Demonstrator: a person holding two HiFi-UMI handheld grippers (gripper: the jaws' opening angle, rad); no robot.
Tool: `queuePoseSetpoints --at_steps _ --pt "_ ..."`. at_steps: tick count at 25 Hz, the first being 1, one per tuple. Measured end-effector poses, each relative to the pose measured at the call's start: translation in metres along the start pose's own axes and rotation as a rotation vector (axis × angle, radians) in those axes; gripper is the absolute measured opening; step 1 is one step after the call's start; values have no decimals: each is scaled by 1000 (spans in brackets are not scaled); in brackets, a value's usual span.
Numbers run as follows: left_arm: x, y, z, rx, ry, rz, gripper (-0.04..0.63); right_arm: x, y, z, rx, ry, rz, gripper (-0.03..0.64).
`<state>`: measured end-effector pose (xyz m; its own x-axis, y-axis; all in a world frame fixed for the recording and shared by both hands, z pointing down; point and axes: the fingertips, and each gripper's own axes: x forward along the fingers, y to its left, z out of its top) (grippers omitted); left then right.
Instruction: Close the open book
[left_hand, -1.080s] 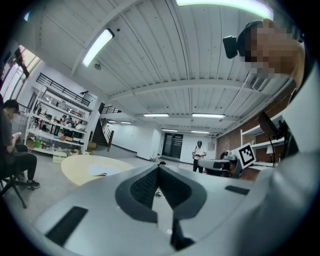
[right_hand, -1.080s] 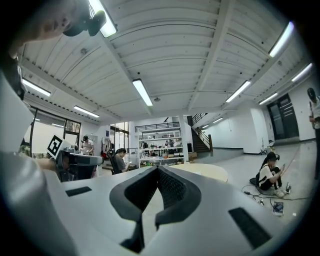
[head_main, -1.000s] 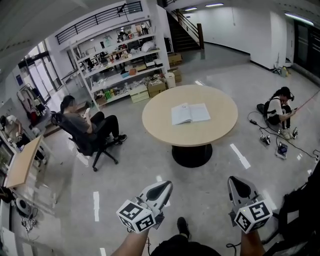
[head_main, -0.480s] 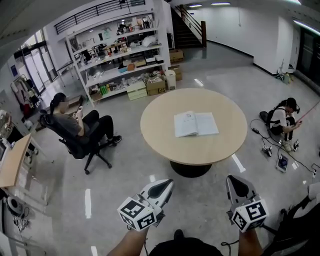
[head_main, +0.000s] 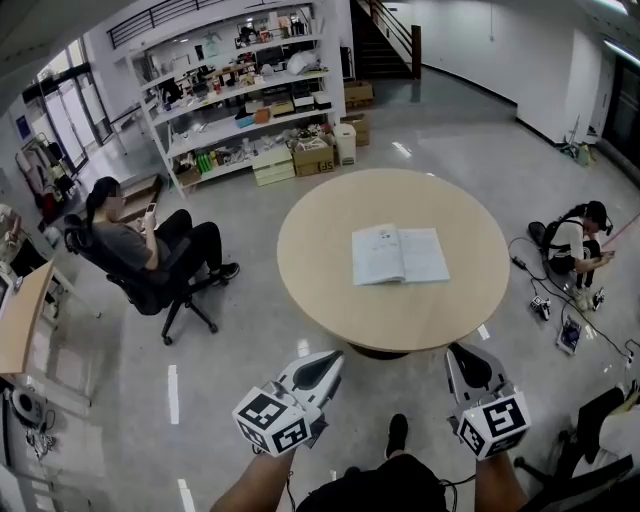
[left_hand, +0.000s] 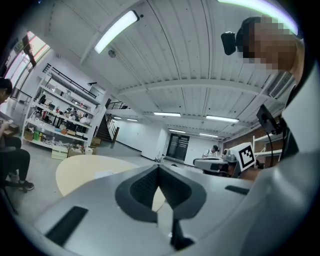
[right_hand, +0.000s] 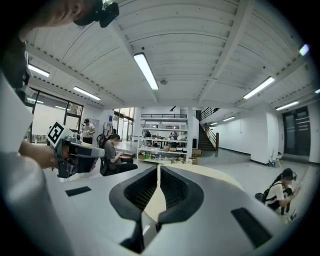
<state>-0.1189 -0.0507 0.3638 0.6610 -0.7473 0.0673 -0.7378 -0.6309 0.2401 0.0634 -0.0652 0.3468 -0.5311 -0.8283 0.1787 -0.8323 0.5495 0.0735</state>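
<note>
While the open book (head_main: 400, 255) lies flat on the round table (head_main: 325, 290) at the frame's middle, the left gripper (head_main: 322, 365) and right gripper (head_main: 466, 362) are held low, jaws pressed together on nothing. The book must be reached first, then one cover lifted gently.

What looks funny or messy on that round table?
Nothing looks spilled or broken. The only thing there is the book, lying open with its pages up near the middle of the round table.
</note>
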Motion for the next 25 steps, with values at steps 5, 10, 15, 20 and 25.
queuePoseSetpoints --at_steps 5,10,15,20,25 --pt "56 41 5 -4 5 38 -11 69 -31 -10 -21 35 61 18" --pt "117 75 11 6 33 87 -11 135 -66 -13 -97 62 150 43" --pt "166 117 13 -13 51 153 -11 201 -85 -19 -212 108 247 96" --pt "194 161 1 -41 109 204 -11 264 -84 -44 -257 185 330 161" --pt "211 218 -24 -92 175 216 -11 322 -78 -73 -281 299 354 203"
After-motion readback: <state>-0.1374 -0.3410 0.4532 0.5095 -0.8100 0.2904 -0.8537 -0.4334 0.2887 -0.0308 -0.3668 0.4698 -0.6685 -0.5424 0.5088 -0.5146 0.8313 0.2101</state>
